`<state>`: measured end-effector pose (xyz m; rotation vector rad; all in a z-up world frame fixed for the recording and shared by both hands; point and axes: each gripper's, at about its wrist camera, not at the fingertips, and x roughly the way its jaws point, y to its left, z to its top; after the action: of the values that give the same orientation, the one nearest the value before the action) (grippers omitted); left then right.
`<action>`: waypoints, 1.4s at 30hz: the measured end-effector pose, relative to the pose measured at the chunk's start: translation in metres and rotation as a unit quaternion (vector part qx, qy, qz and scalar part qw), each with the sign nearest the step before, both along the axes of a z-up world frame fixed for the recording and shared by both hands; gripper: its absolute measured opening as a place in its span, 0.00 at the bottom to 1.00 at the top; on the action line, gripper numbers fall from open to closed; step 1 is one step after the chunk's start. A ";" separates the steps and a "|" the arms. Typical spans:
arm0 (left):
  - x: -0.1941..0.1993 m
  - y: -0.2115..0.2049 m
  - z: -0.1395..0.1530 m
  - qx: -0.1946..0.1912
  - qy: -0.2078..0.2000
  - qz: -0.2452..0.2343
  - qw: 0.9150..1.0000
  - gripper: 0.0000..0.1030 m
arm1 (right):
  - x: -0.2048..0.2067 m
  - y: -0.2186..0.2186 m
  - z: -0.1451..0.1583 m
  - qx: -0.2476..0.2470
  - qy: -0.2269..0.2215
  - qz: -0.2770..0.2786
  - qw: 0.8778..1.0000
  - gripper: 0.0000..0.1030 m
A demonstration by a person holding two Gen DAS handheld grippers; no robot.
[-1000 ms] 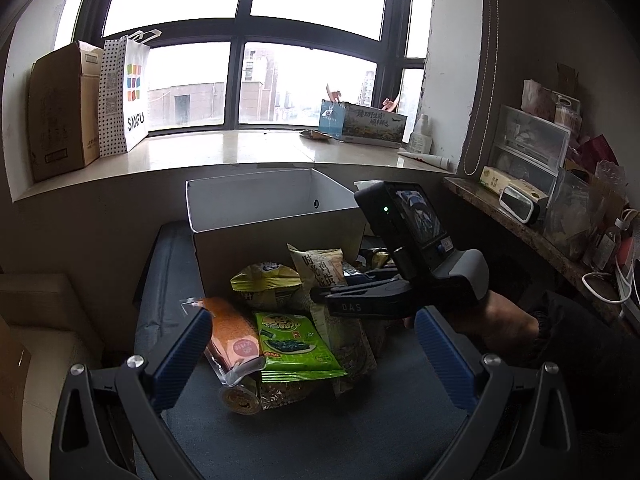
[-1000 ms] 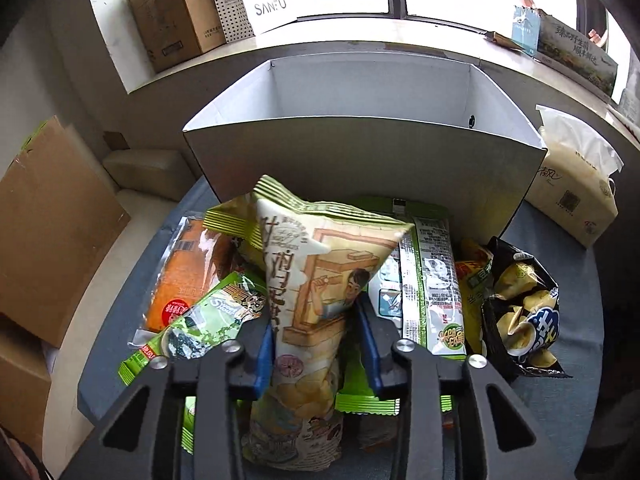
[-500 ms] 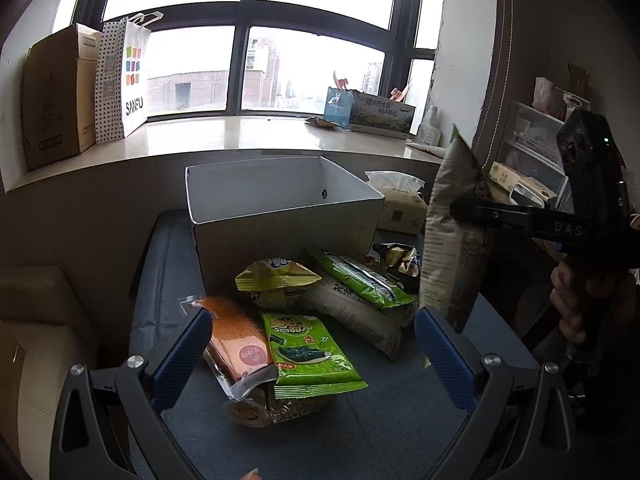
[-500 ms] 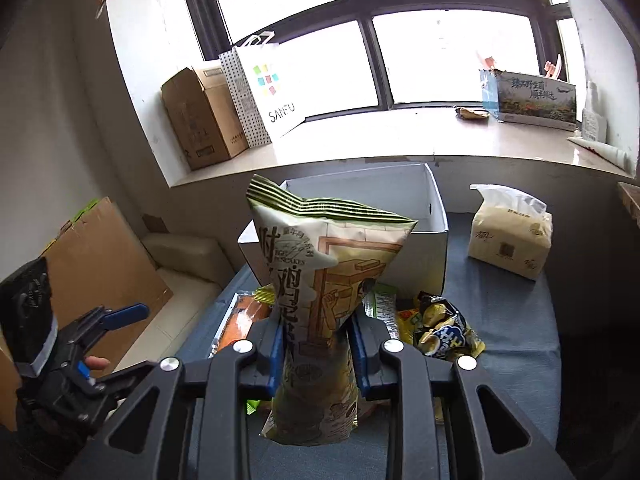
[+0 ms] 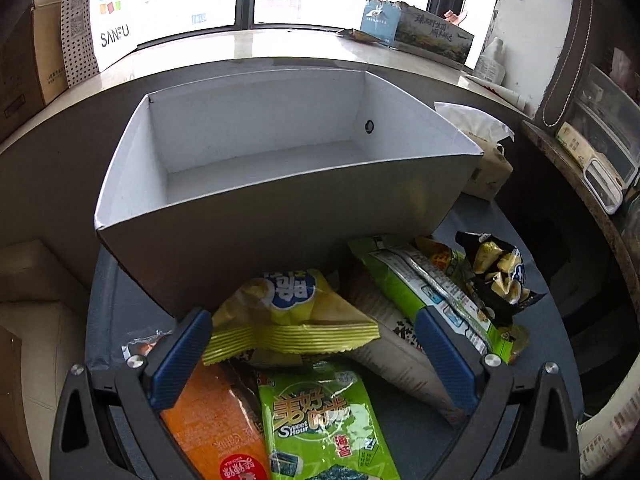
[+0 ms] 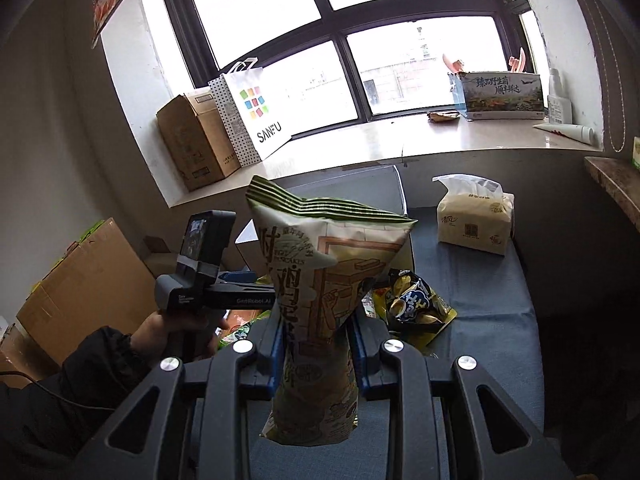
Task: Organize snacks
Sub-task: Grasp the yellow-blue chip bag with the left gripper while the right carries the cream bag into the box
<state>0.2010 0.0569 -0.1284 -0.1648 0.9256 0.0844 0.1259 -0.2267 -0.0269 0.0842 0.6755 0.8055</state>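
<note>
My right gripper (image 6: 318,336) is shut on a tall cream snack bag (image 6: 320,280) with green stripes, held upright in the air above the blue-grey table. My left gripper (image 5: 308,344) is open, low over the snack pile, its fingers either side of a yellow chip bag (image 5: 288,312). Below that lie a green Sweet Hour seaweed pack (image 5: 320,420) and an orange pack (image 5: 216,428). An empty white box (image 5: 276,184) stands just behind the pile. The left gripper also shows in the right wrist view (image 6: 236,278), left of the held bag.
A long green pack (image 5: 424,292) and a black-and-yellow bag (image 5: 500,276) lie right of the pile. A tissue pack (image 6: 474,220) sits at the table's back right. A SANFU bag (image 6: 252,112) and cardboard box (image 6: 192,140) stand on the windowsill.
My left gripper has moved forward and down over the snack pile, close to the white box. My right gripper still holds the cream bag raised, now further right and back.
</note>
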 end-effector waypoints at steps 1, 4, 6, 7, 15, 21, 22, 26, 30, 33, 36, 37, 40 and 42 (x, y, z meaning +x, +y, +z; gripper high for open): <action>0.008 0.001 -0.005 0.014 0.021 0.014 1.000 1.00 | 0.000 0.000 -0.003 -0.001 0.003 0.001 1.000 0.28; 0.024 0.003 -0.022 0.016 0.060 0.020 0.998 1.00 | 0.002 0.001 -0.010 -0.002 0.014 0.002 1.000 0.28; 0.025 0.004 -0.028 -0.001 0.070 0.018 0.997 0.95 | 0.001 0.001 -0.013 -0.004 0.018 0.004 1.000 0.28; 0.024 0.004 -0.030 -0.011 0.072 0.012 0.997 0.93 | 0.001 0.002 -0.014 -0.006 0.017 0.006 1.000 0.28; -0.009 0.010 -0.010 -0.042 0.029 -0.007 0.999 0.48 | 0.000 0.007 -0.019 -0.015 0.024 0.009 1.000 0.28; -0.067 0.010 0.040 -0.057 -0.083 -0.020 0.995 0.47 | 0.003 0.017 -0.021 -0.014 0.023 0.010 1.000 0.28; -0.080 0.011 0.054 -0.057 -0.108 -0.026 0.992 0.47 | 0.004 0.019 -0.020 -0.014 0.019 0.010 1.000 0.28; -0.104 0.012 0.104 -0.060 -0.180 -0.038 0.981 0.47 | 0.018 0.031 -0.010 -0.019 0.008 0.008 1.000 0.29; -0.106 0.012 0.149 -0.030 -0.241 -0.047 0.969 0.47 | 0.045 0.046 0.013 -0.010 -0.011 0.010 1.000 0.28; -0.085 0.015 0.172 -0.011 -0.255 -0.050 0.966 0.47 | 0.079 0.062 0.031 -0.006 -0.015 0.007 1.000 0.29; -0.050 0.030 0.182 -0.011 -0.252 -0.047 0.966 0.47 | 0.121 0.083 0.043 -0.009 -0.017 0.000 1.000 0.29; -0.034 0.035 0.181 -0.013 -0.246 -0.045 0.968 0.47 | 0.137 0.091 0.045 -0.014 -0.019 -0.004 1.000 0.29; 0.007 0.048 0.171 -0.008 -0.226 -0.042 0.973 0.47 | 0.182 0.117 0.047 -0.040 -0.010 -0.012 0.999 0.29; 0.033 0.051 0.158 0.002 -0.204 -0.043 0.978 0.47 | 0.209 0.132 0.044 -0.051 -0.002 -0.013 0.999 0.28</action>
<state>0.2339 0.1080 0.0295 -0.1317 0.5215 -0.0286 0.3353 -0.0947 0.0174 -0.0004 0.7093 0.7448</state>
